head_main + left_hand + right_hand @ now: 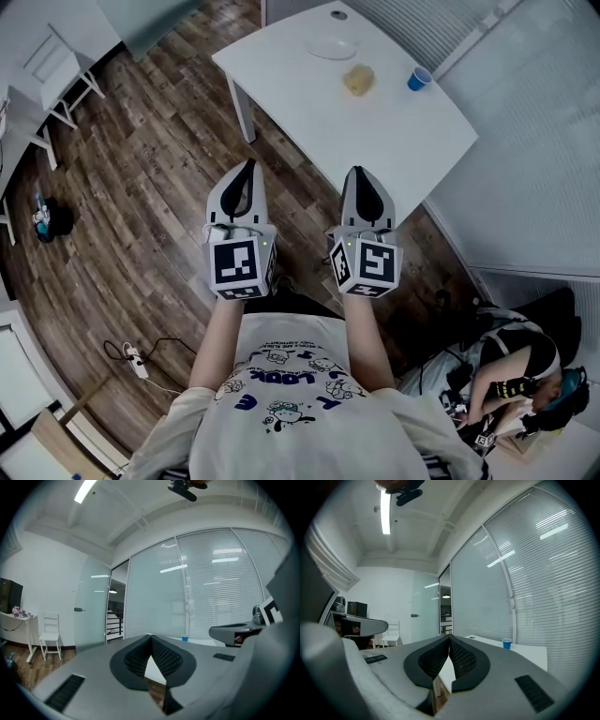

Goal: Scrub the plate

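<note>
A white plate (pixel 333 47) lies at the far end of the white table (pixel 394 141), with a tan sponge (pixel 358 80) just in front of it. My left gripper (pixel 246 172) is held over the wood floor short of the table, jaws shut with nothing between them. My right gripper (pixel 365 179) hovers at the table's near edge, also shut and empty. In the left gripper view the left gripper (pixel 150 638) has its tips meeting, and the right gripper shows at that view's right. In the right gripper view the right gripper (pixel 449 639) has its pads together.
A blue cup (pixel 419 79) stands at the table's right side, also seen as the blue cup (pixel 506 643) and the blue cup (pixel 184 638). White chairs (pixel 56 80) stand at the left. A power strip (pixel 136 362) lies on the floor. A seated person (pixel 520 380) is at the lower right.
</note>
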### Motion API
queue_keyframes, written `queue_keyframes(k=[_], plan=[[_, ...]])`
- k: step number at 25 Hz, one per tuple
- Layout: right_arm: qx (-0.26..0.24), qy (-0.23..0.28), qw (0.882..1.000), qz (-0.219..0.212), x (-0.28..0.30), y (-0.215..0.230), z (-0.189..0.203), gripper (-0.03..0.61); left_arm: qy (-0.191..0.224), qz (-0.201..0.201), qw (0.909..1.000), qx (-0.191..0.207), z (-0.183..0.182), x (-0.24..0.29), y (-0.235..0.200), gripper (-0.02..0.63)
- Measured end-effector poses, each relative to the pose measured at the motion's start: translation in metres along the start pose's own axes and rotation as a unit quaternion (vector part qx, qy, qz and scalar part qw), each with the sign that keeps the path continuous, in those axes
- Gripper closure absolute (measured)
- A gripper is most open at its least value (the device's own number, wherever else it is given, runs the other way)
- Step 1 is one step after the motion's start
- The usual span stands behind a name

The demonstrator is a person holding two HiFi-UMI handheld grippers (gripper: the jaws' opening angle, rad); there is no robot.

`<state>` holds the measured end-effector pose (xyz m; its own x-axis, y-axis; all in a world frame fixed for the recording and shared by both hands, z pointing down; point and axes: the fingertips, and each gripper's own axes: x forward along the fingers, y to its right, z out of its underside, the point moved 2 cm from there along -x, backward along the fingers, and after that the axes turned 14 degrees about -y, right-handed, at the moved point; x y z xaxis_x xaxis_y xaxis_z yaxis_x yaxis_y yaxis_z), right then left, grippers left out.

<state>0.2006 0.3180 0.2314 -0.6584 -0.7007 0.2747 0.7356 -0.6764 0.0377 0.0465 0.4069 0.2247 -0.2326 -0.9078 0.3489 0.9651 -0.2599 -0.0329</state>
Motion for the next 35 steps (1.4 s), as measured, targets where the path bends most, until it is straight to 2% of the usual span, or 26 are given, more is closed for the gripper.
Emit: queue_keyframes(k=[6,14,22,29,35], plan=[[0.002,-0.004,1.0,0.008,0.036,0.003,-0.007,0.584,0.003,0.019,0.9998,0.005,-0.011,0.037,-0.009,0.588],[0.003,-0.022,0.999,0.034,0.101,-0.007,-0.017,0.584,-0.009,0.036,0.9993,0.004,-0.029,0.097,-0.06,0.588],[0.022,-0.023,0.997,0.074,0.149,-0.002,-0.032,0.584,-0.005,0.065,0.9979,0.01,-0.054,0.149,-0.089,0.588],[0.045,-0.024,0.995,0.089,0.184,-0.012,-0.034,0.584,-0.013,0.079,0.9967,0.016,-0.059,0.179,-0.119,0.588],[0.043,-0.032,0.993,0.103,0.201,-0.015,-0.036,0.584,-0.02,0.085,0.9961,0.012,-0.059,0.202,-0.134,0.588]])
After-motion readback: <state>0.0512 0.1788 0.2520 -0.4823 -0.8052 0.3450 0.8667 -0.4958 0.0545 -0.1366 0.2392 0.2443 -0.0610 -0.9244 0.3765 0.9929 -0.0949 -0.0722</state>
